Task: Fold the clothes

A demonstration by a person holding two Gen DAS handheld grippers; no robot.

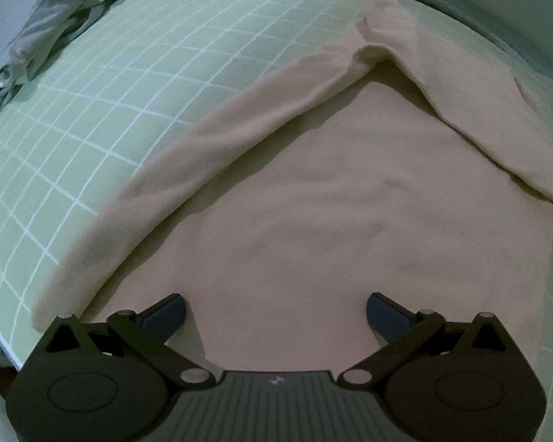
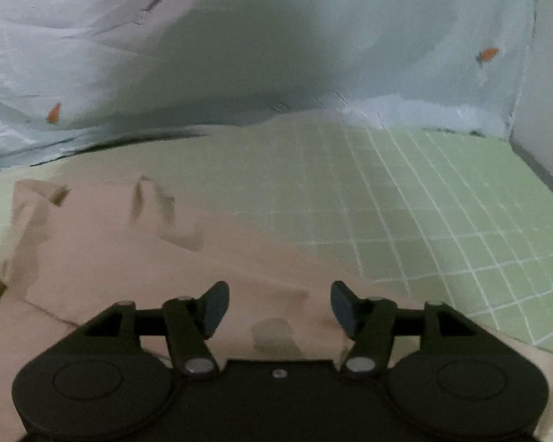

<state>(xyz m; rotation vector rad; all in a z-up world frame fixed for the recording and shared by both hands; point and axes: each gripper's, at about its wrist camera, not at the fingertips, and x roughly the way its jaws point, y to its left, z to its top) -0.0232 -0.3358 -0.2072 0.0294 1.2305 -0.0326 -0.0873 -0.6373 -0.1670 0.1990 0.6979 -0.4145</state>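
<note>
A pale pink long-sleeved garment [image 1: 313, 221] lies flat on the green grid mat [image 1: 129, 92]. Both its sleeves are folded inward across the body and meet in a point at the top [image 1: 372, 51]. My left gripper [image 1: 275, 313] hovers over the garment's lower part, pointing steeply down, jaws wide apart with nothing between them. In the right wrist view the same garment [image 2: 110, 258] fills the lower left, blurred. My right gripper [image 2: 280, 307] is above it, jaws apart, with only cloth lying below and no pad pressing on it.
The green mat [image 2: 442, 202] extends to the right of the garment. A white crumpled sheet with small orange marks [image 2: 239, 37] lies beyond the mat's far edge. Greyish bunched cloth [image 1: 55, 18] lies off the mat's upper left corner. A wall [image 2: 549, 92] stands at the right.
</note>
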